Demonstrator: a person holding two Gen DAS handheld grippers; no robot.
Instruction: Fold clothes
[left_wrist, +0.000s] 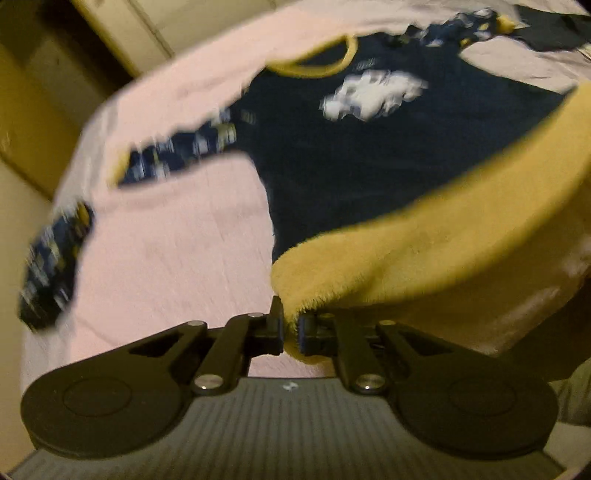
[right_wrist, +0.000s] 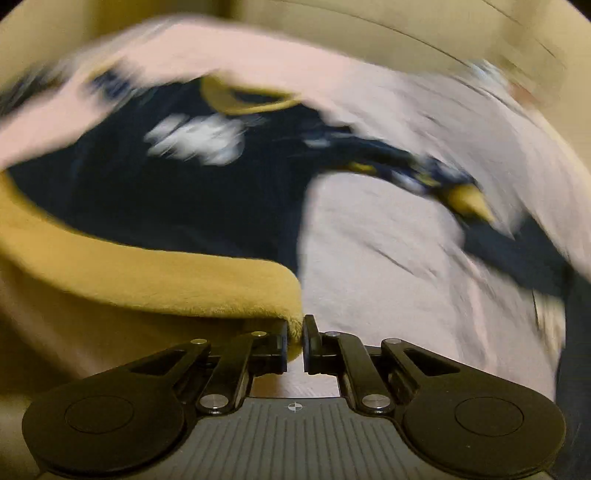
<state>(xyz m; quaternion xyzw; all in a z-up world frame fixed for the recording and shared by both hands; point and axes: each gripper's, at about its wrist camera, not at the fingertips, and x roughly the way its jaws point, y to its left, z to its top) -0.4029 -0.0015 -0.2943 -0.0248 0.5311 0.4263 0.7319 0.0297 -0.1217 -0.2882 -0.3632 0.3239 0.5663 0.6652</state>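
Left wrist view: the left tool (left_wrist: 291, 330) is sitting bottom center, fingers nearly together and pinching the fuzzy yellow hem (left_wrist: 424, 236) of the navy top (left_wrist: 351, 155). From there the top is spreading up toward the upper middle of the frame, lying on a pale pink sheet (left_wrist: 177, 251), one patterned sleeve (left_wrist: 177, 155) reaching to the left. Right wrist view is pretty blurry, but the right tool (right_wrist: 295, 341) is gripping the same hem (right_wrist: 177, 280) too, at its right corner, with the top (right_wrist: 166, 199) filling the upper left.
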